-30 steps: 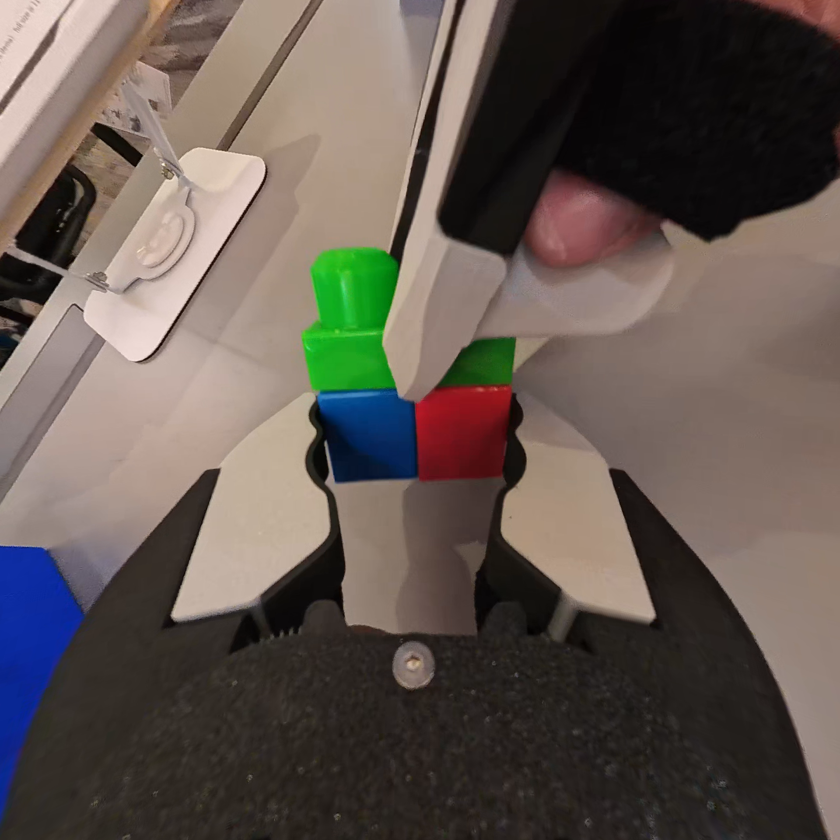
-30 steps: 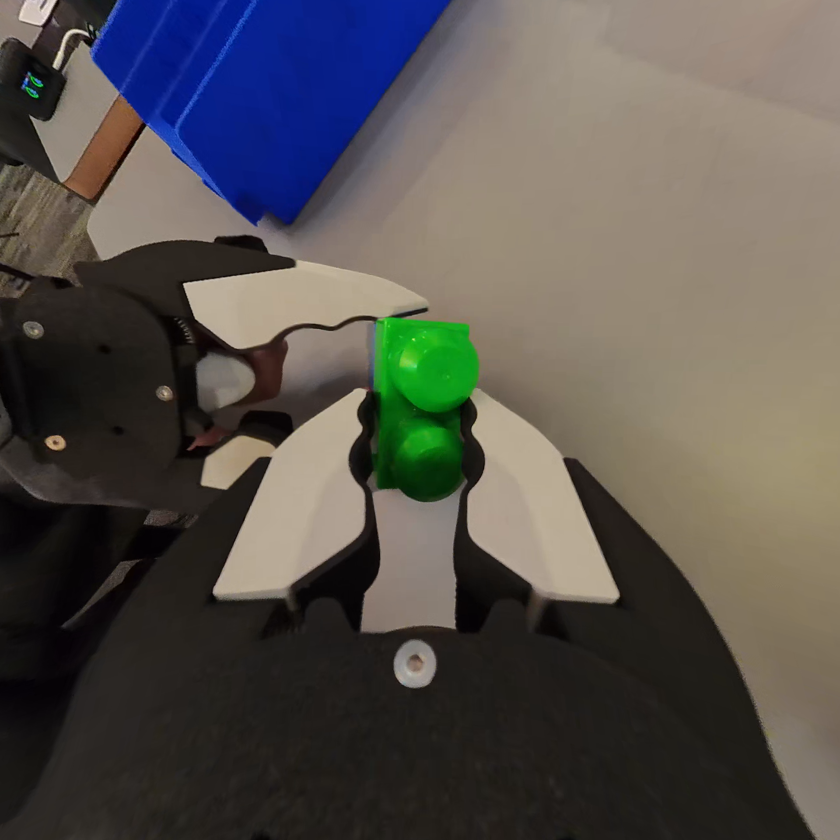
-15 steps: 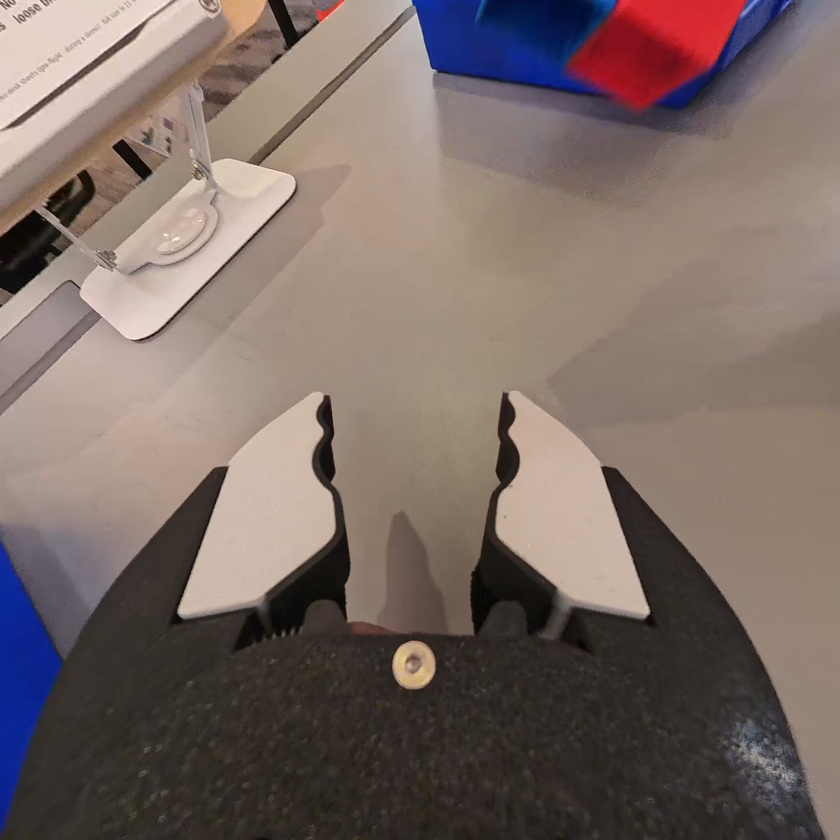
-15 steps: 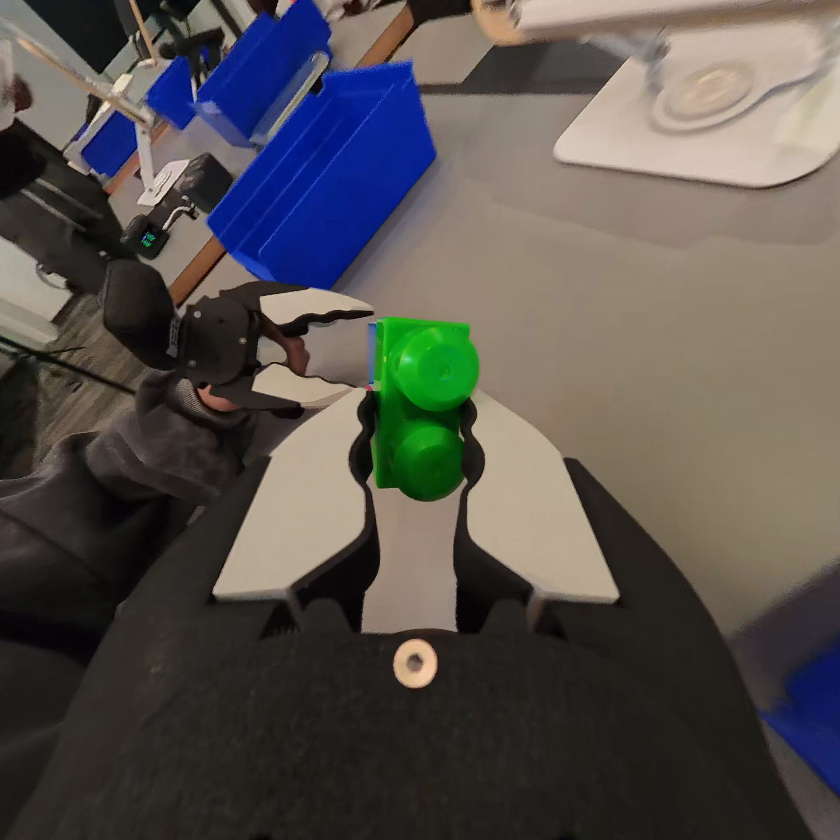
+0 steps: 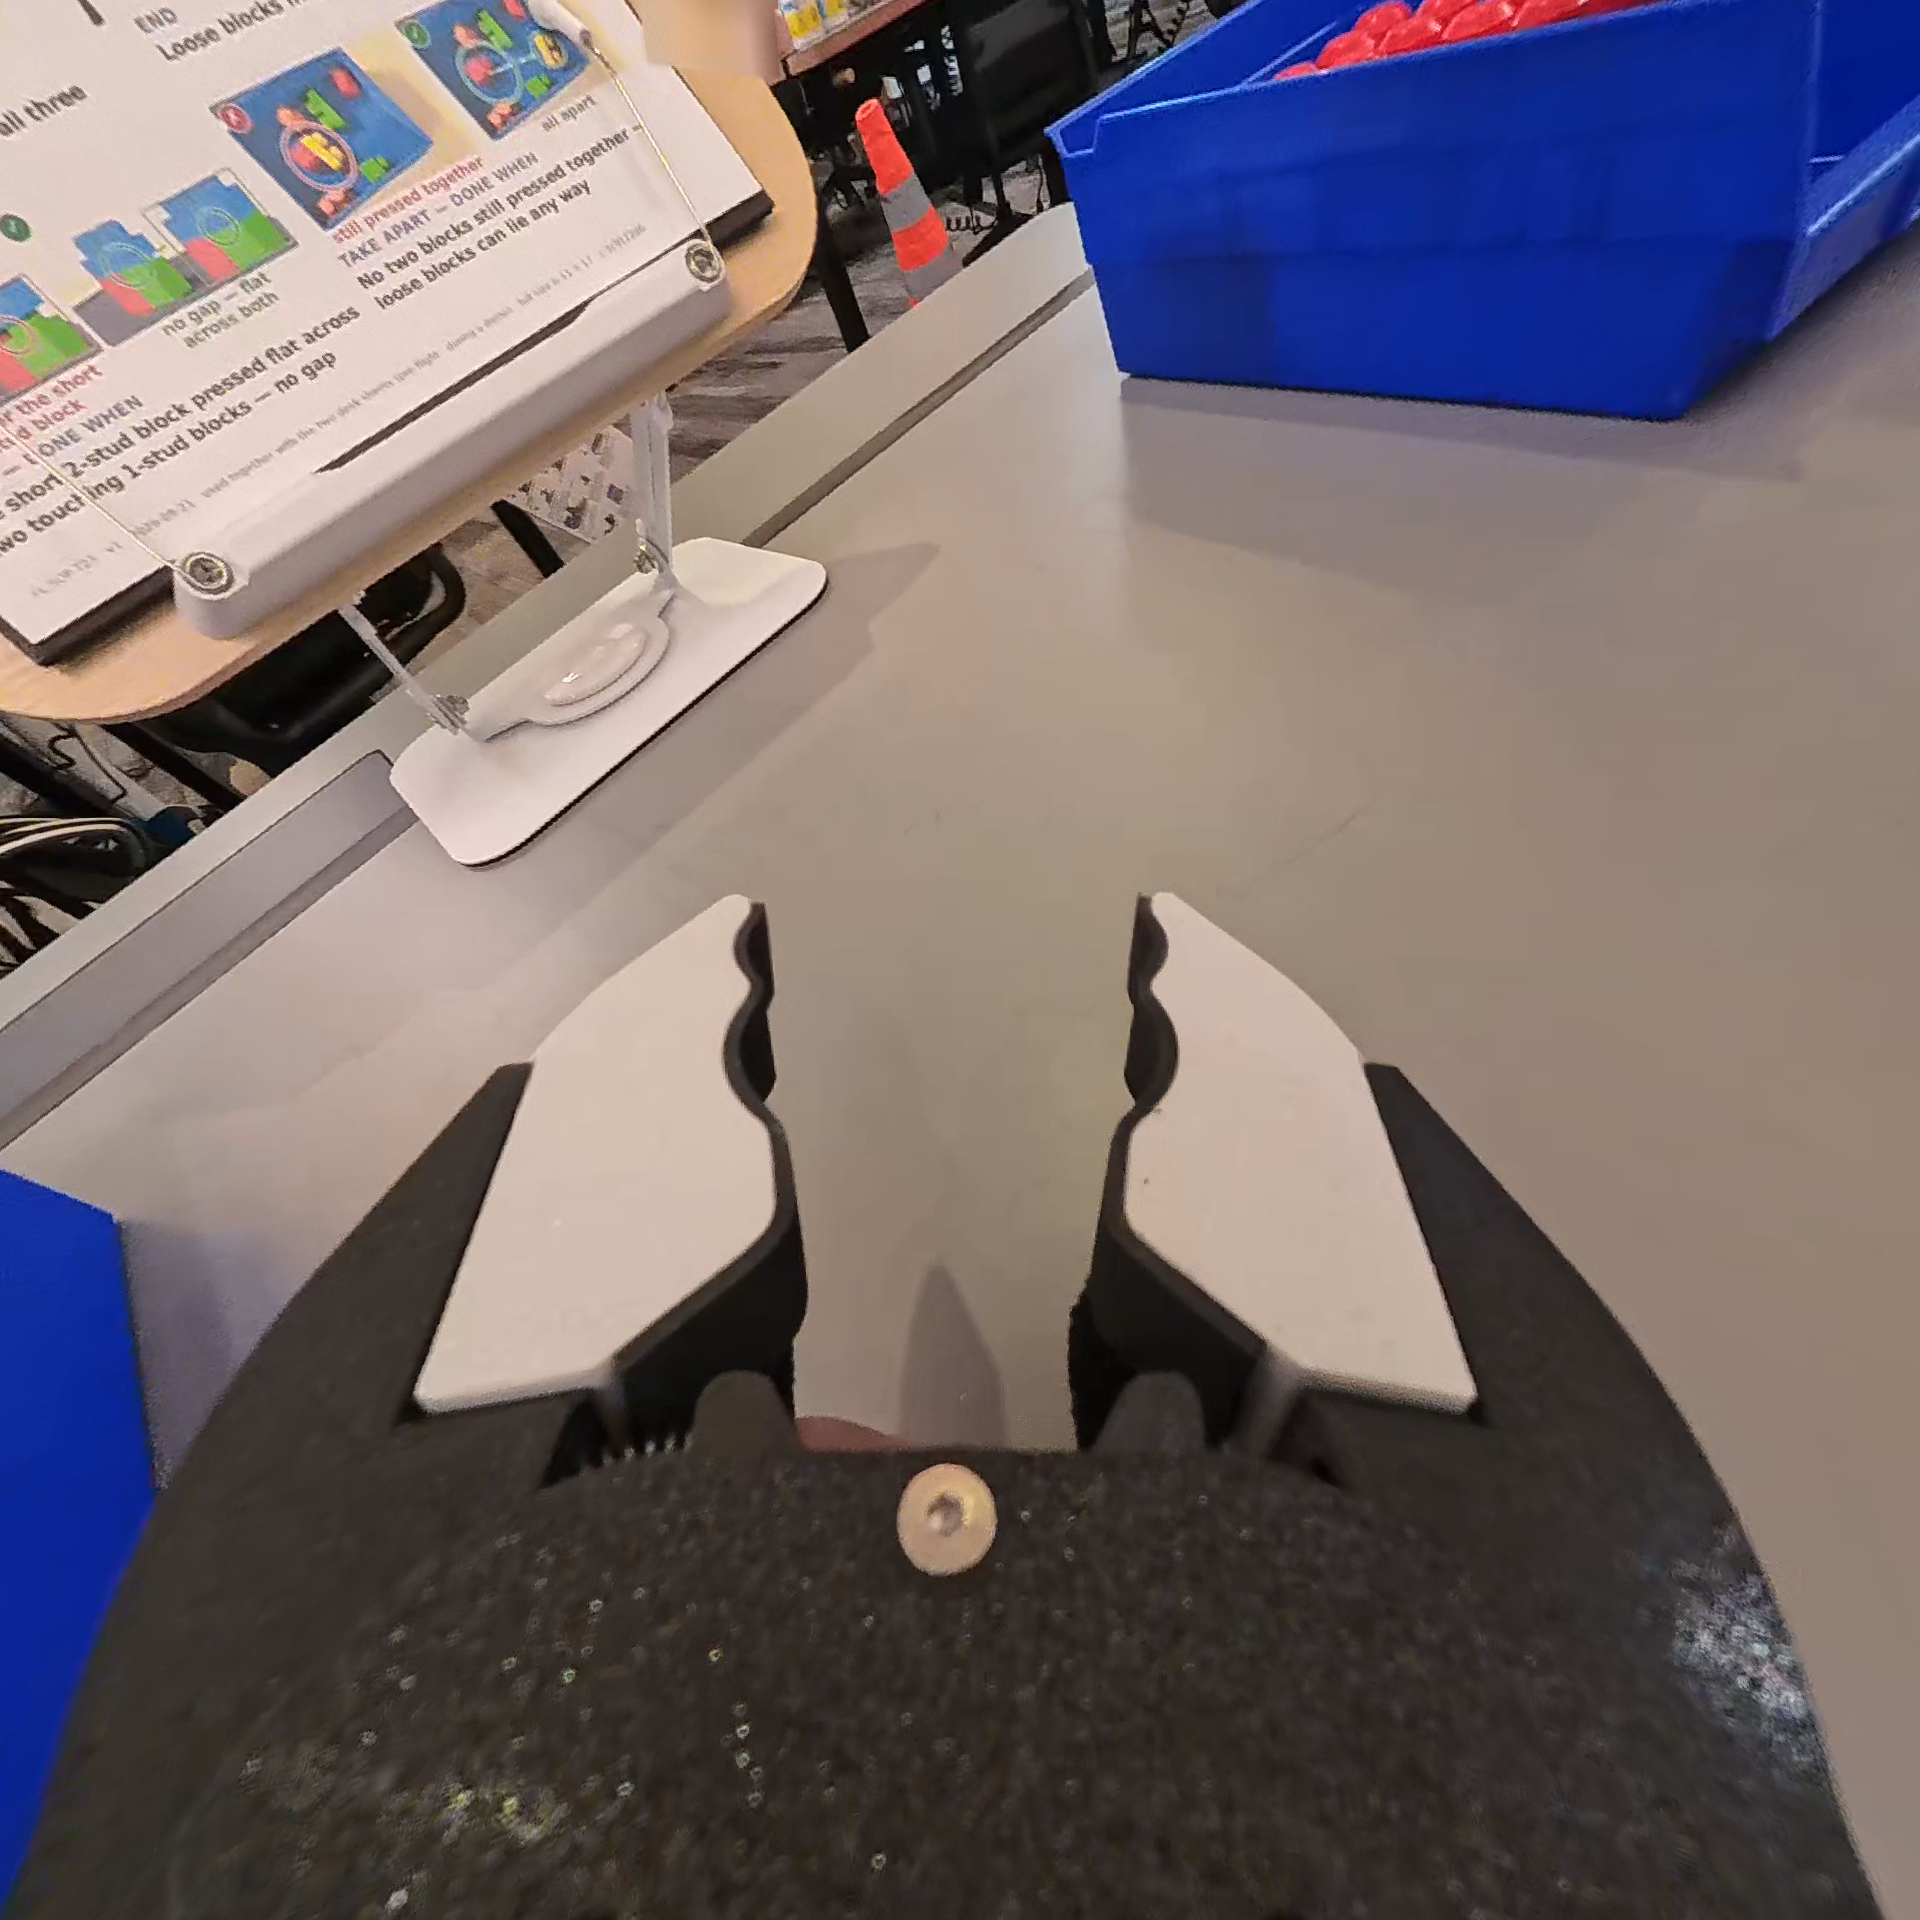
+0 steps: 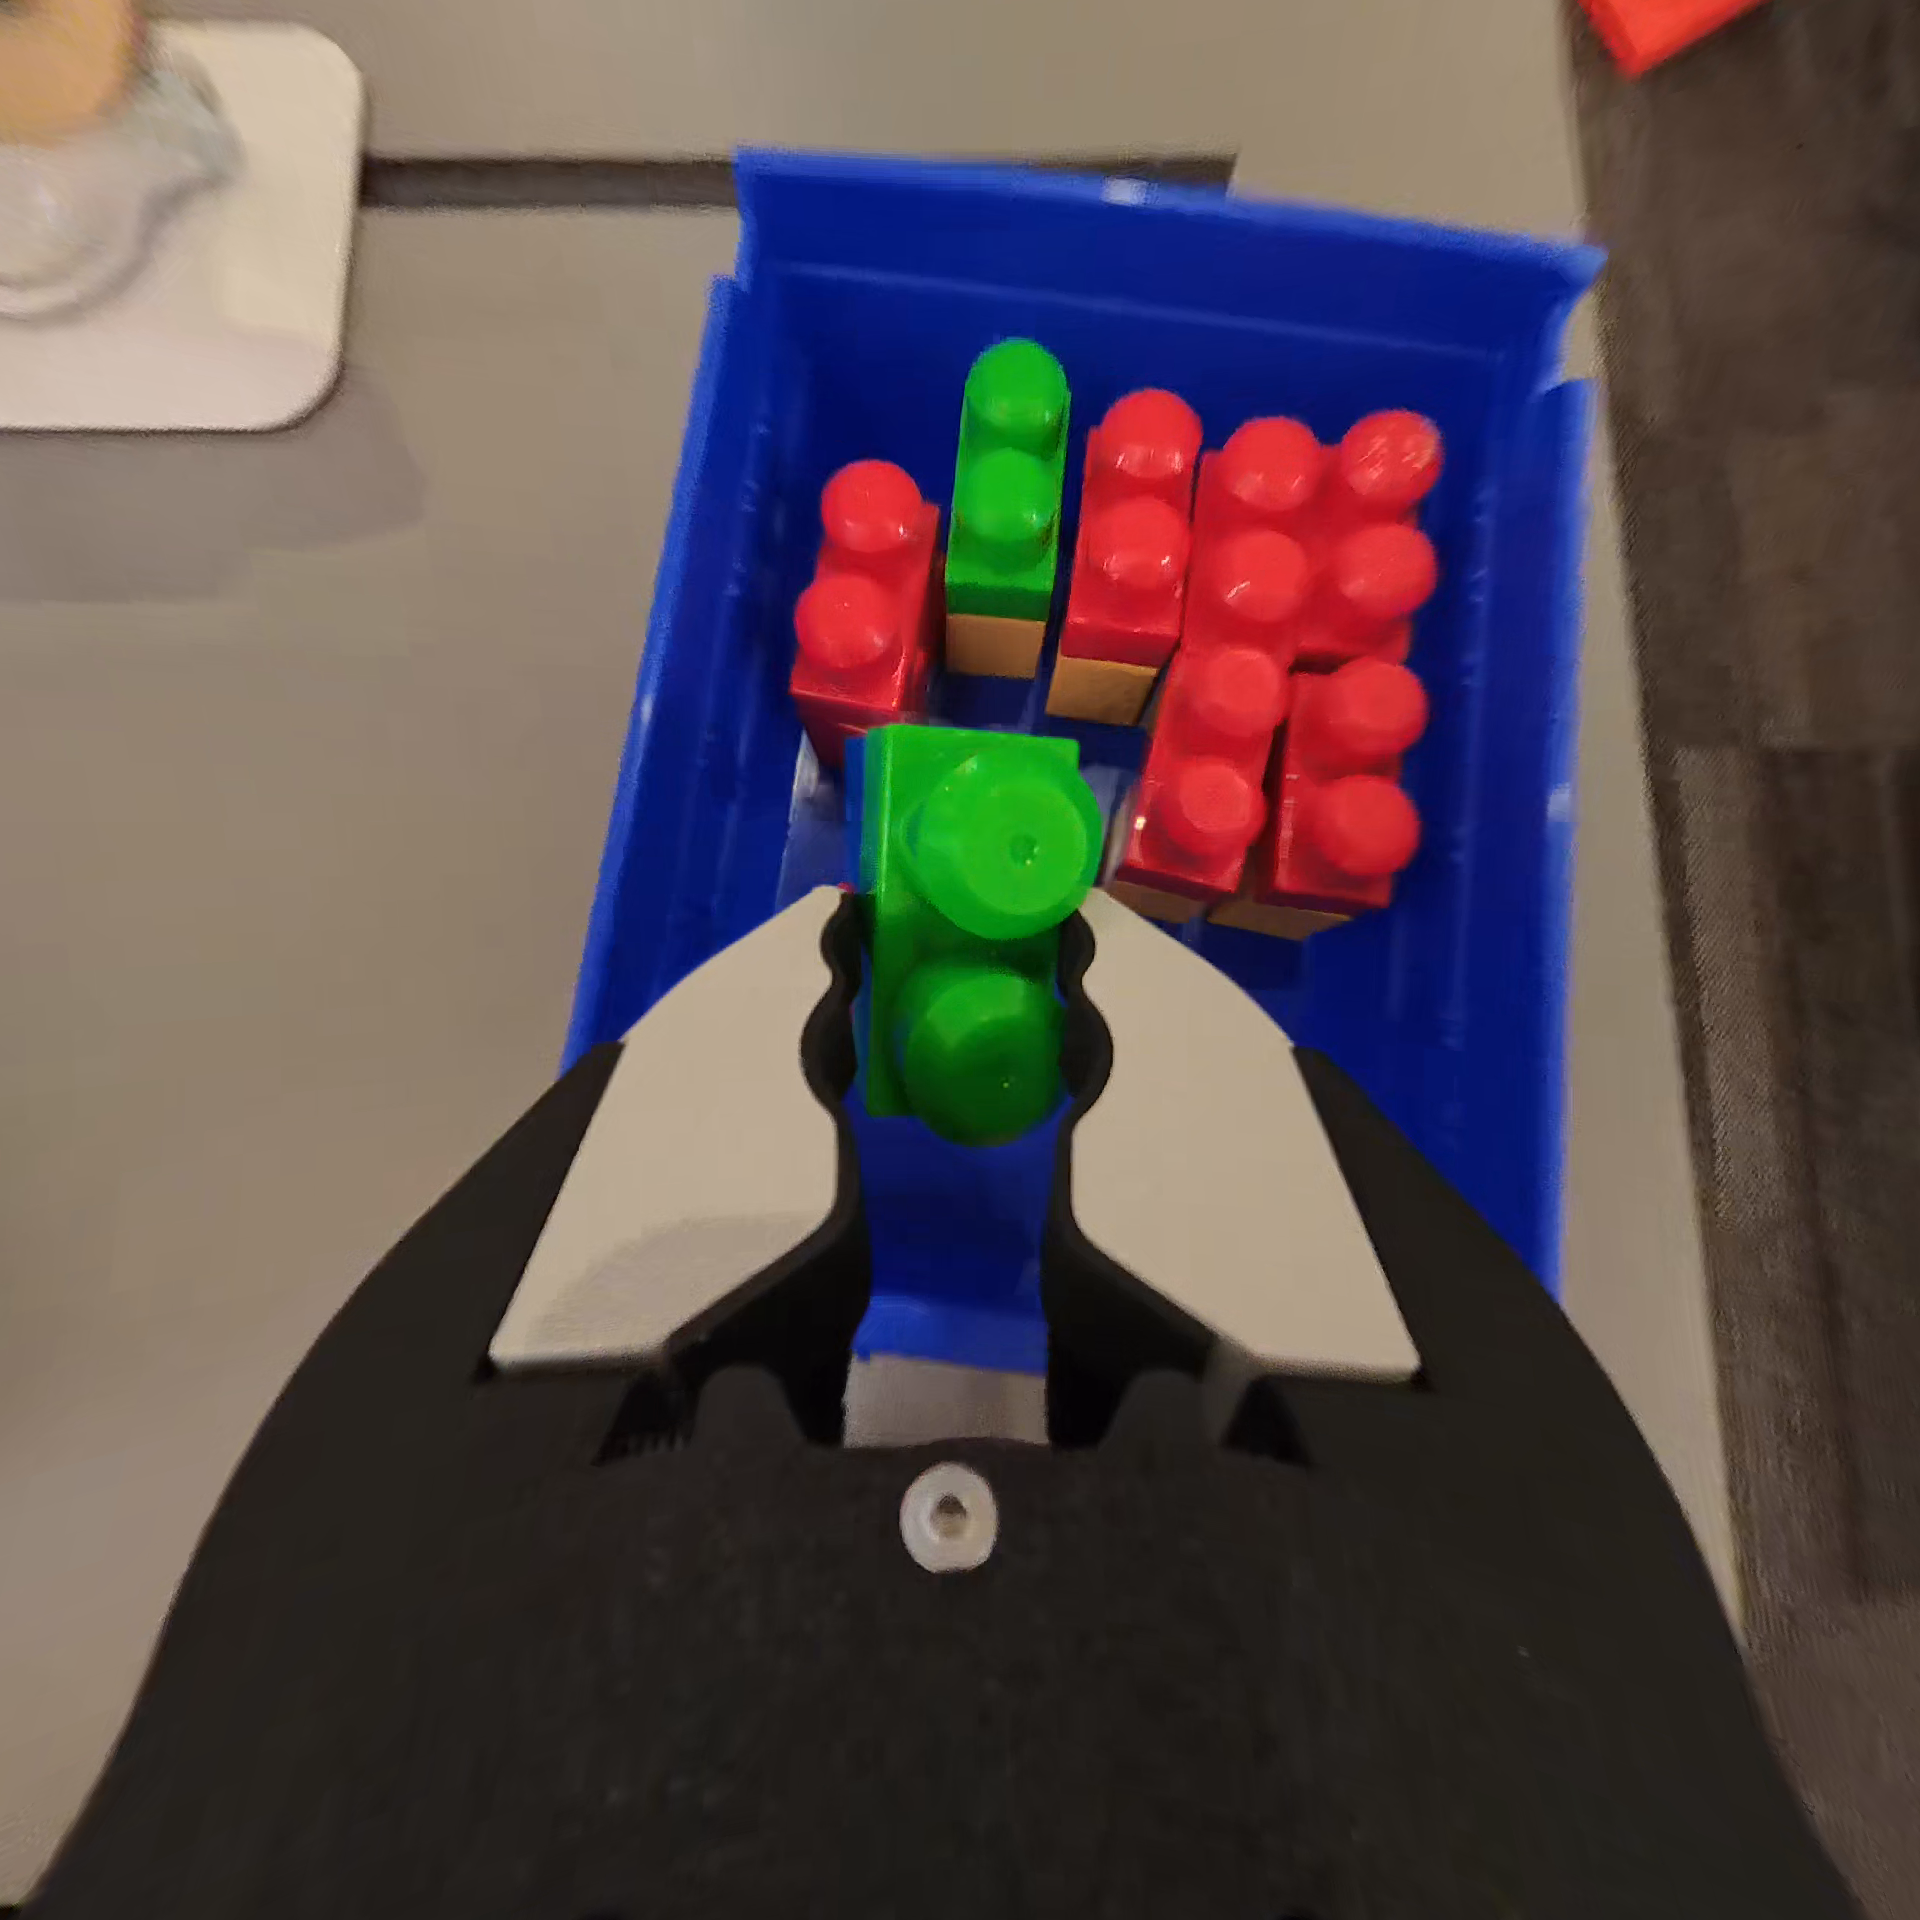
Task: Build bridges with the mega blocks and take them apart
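Two-stud green plastic block [image 6: 971, 925] sitting clamped between the jaws of the right gripper [image 6: 961, 925], studs facing the camera, jaws closed to the block's width and pressing its two long sides. Thin slivers of blue and red peeking out along the block's left edge; what they belong to cannot be told. Hanging over an open blue plastic bin [image 6: 1455, 1091], directly above the bin's bare near floor. Lying farther back in that bin: a cluster of two-stud red plastic blocks [image 6: 1262, 665] packed side by side, and one more two-stud green block [image 6: 1008, 499] standing between two of the red ones. Resting on a grey counter [image 6: 312, 831], with the white base plate of a stand [image 6: 249, 239] at the far left.

Left gripper [image 5: 948, 925] hovering over bare counter with jaws spread wide apart, gripping nothing. Standing at left ahead of it: a white tilted document stand with a wooden board carrying a printed instruction sheet [image 5: 343, 239]. Sitting at upper right: a large blue plastic bin [image 5: 1455, 239] with red blocks showing above its rim. Showing beyond the counter edge: an orange traffic cone [image 5: 904, 197].
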`<state>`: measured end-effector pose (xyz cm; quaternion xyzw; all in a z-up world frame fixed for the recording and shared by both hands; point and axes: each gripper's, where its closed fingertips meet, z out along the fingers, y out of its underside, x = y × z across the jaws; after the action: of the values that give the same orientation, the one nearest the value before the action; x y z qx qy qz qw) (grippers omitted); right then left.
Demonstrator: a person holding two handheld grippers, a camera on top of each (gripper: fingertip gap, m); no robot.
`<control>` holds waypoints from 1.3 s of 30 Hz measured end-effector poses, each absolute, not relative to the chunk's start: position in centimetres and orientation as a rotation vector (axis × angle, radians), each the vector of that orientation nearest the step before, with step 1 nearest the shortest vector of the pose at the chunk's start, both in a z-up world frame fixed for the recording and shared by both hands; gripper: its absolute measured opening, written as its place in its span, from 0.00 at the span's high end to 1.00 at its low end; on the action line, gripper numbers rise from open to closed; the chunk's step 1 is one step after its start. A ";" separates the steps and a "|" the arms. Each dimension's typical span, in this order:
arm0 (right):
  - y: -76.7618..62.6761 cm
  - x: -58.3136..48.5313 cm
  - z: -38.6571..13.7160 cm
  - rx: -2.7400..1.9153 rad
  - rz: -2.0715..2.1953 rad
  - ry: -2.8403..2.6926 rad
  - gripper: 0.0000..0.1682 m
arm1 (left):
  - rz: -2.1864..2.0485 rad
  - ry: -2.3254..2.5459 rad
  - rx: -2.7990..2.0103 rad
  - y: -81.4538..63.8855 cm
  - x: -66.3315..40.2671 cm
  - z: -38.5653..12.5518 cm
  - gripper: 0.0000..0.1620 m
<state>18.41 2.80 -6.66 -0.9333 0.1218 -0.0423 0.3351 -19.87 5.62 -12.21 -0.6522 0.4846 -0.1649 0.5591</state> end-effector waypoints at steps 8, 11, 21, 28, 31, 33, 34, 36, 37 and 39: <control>7.2 21.9 -13.1 -2.740 -0.298 0.425 0.78 | -0.383 1.161 -1.523 5.1 -19.9 -12.2 0.60; 7.5 22.9 -13.9 -2.793 -0.355 0.433 0.78 | -0.391 1.157 -1.525 5.0 -20.1 -12.1 0.60; 7.3 23.1 -15.4 -2.796 -0.363 0.420 0.78 | -0.457 1.148 -1.576 5.0 -20.1 -12.4 0.59; 5.7 20.3 -3.5 -2.407 -0.234 0.228 0.63 | -0.428 1.153 -1.575 5.1 -20.4 -12.7 0.59; 2.9 17.4 4.5 -2.071 -0.137 0.095 0.64 | -0.425 1.131 -1.602 5.5 -20.8 -12.8 0.59; 0.7 14.9 7.9 -1.854 -0.123 -0.005 0.63 | -0.422 1.112 -1.623 5.7 -21.2 -12.5 0.58; -0.3 13.5 8.5 -1.771 -0.116 -0.054 0.61 | -0.405 1.097 -1.629 5.9 -21.4 -12.1 0.58; -2.1 10.3 7.8 -1.662 -0.075 -0.117 0.60 | -0.378 1.045 -1.643 6.0 -22.1 -11.0 0.58; -2.7 8.5 6.8 -1.614 -0.026 -0.143 0.59 | -0.381 1.013 -1.659 6.0 -22.5 -10.4 0.58; -3.7 5.1 3.8 -1.559 0.092 -0.133 0.61 | -0.407 0.944 -1.698 5.6 -23.2 -9.5 0.58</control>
<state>5.09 -3.71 3.77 -0.7020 -0.0601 0.0416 0.7084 -23.18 5.58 -9.48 -0.7164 0.3983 -0.1718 0.5465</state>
